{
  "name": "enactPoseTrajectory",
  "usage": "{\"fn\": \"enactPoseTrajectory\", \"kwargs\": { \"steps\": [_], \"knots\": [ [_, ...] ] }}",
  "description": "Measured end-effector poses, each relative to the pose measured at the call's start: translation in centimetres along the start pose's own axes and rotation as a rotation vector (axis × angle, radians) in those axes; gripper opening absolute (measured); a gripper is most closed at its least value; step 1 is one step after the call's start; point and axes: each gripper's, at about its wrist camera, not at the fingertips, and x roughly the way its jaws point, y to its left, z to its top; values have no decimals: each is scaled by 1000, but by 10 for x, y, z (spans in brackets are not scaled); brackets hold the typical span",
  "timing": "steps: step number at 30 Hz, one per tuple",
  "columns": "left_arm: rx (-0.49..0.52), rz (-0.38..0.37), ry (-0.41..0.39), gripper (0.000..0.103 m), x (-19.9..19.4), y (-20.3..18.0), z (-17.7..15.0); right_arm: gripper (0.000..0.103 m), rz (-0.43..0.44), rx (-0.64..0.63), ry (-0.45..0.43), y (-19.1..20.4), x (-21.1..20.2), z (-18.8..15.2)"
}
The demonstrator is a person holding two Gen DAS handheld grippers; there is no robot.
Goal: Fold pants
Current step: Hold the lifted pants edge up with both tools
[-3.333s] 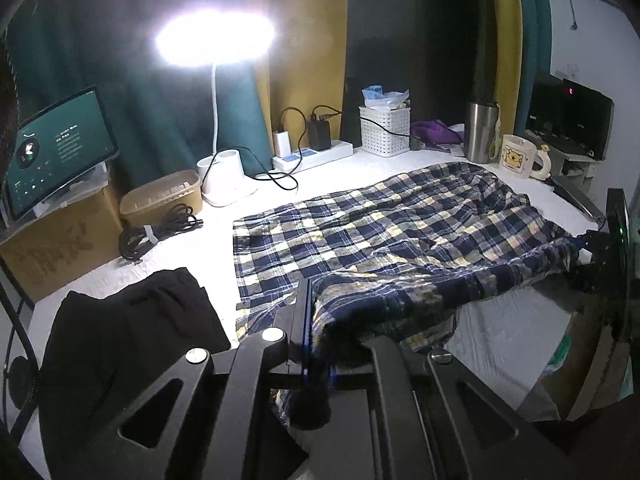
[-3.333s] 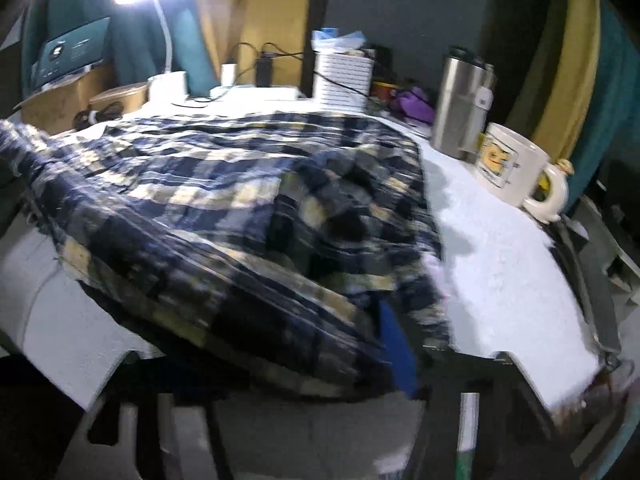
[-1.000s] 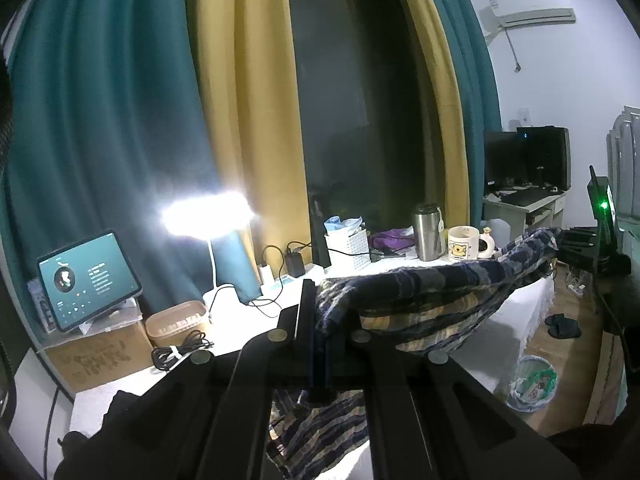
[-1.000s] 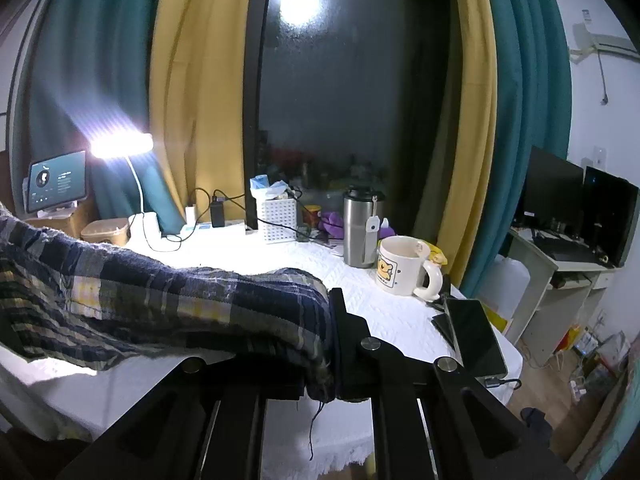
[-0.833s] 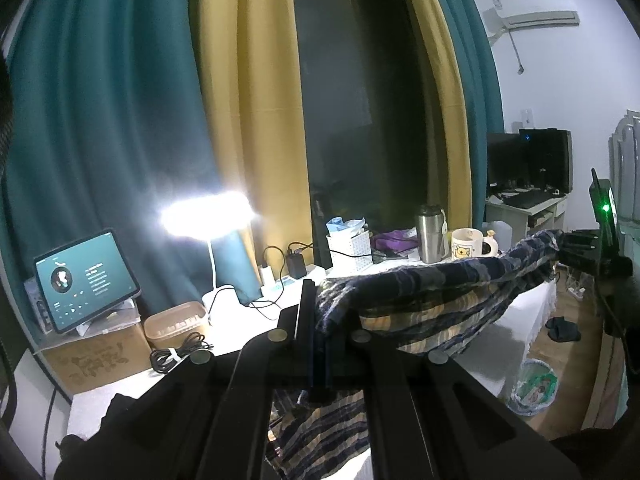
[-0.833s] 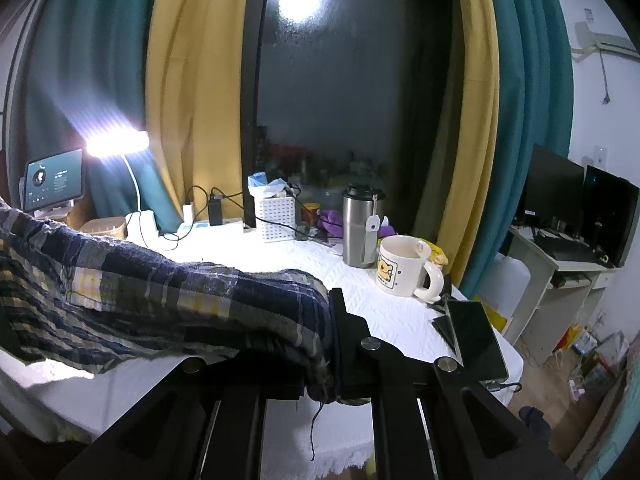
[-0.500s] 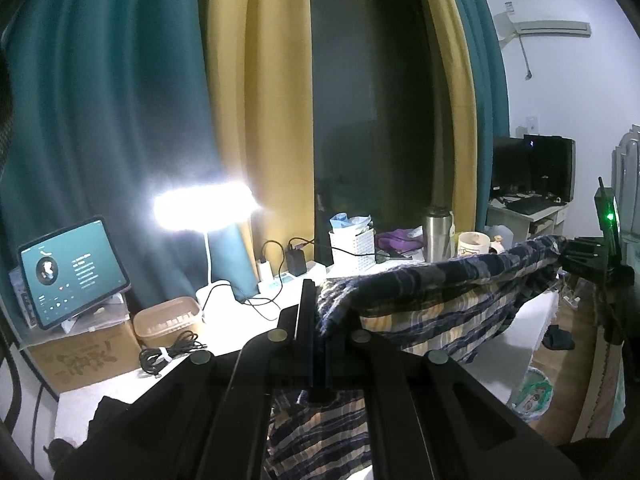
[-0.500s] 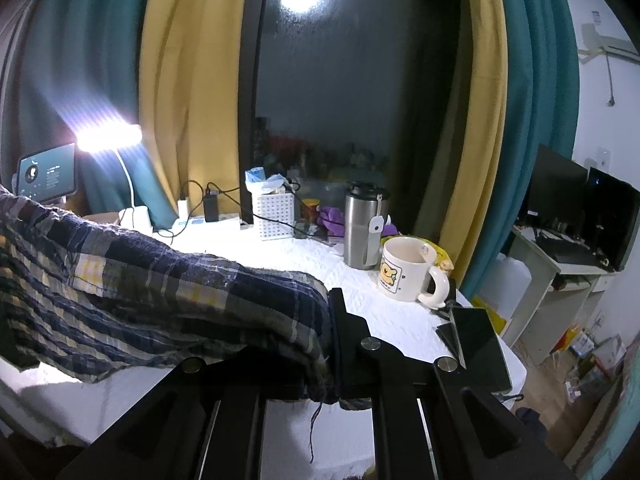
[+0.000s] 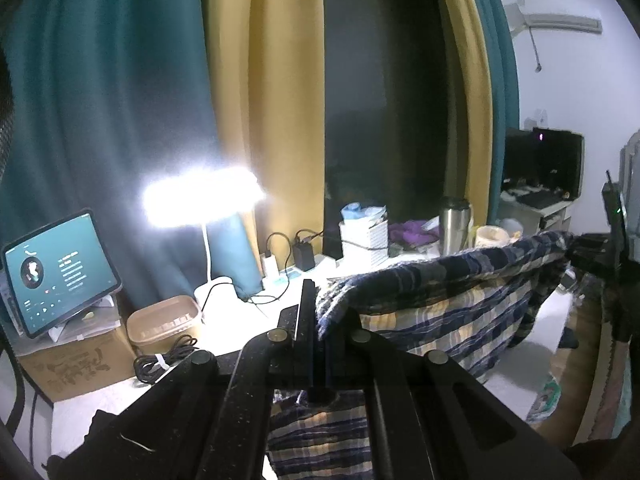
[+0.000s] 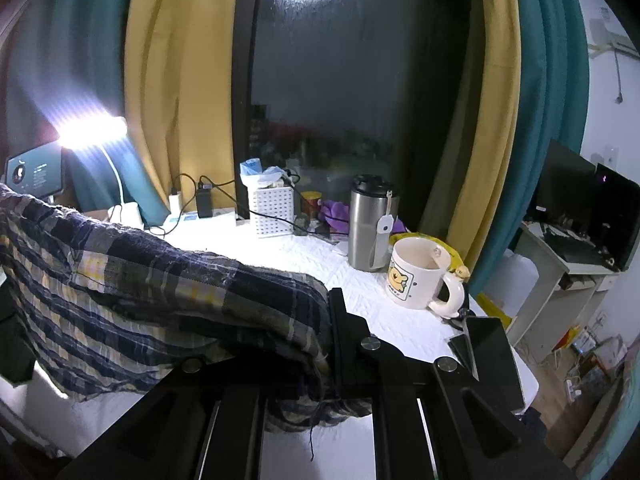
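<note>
The blue, white and yellow plaid pants [image 9: 448, 300] hang stretched in the air between my two grippers, above the white table [image 10: 304, 256]. My left gripper [image 9: 318, 320] is shut on one end of the pants. My right gripper [image 10: 332, 340] is shut on the other end [image 10: 168, 292]. The right gripper also shows at the far right of the left wrist view [image 9: 592, 256], with the cloth sagging below the held edge.
On the table's back edge stand a lit desk lamp [image 9: 200, 200], a power strip with chargers [image 9: 296, 264], a white basket [image 10: 272, 208], a steel tumbler [image 10: 370, 228] and a bear mug [image 10: 416, 276]. A tablet [image 9: 52, 272] sits on a cardboard box at left. A phone [image 10: 488, 344] lies at the right edge.
Both grippers have lifted the pants off the table and hold them higher, stretched between them; in the last second they shifted only slightly closer to the table's back.
</note>
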Motion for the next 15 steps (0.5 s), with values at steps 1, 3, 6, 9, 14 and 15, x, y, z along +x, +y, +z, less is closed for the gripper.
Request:
{"fn": "enactPoseTrajectory", "kwargs": {
  "steps": [1, 3, 6, 9, 14, 15],
  "knots": [
    [-1, 2, 15, 2, 6, 1, -2, 9, 0, -1, 4, 0, 3, 1],
    [-4, -1, 33, 2, 15, 4, -4, 9, 0, 1, 15, 0, 11, 2],
    [-9, -6, 53, 2, 27, 8, -5, 9, 3, 5, 29, 1, 23, 4],
    [-11, -5, 82, 2, 41, 13, -8, 9, 6, 13, 46, 4, 37, 4],
    [-14, -6, 130, 2, 63, 20, -12, 9, 10, 18, 79, 8, 58, 3],
    [-16, -6, 141, 2, 68, 21, -14, 9, 12, 18, 86, 8, 63, 3]
  ]
}}
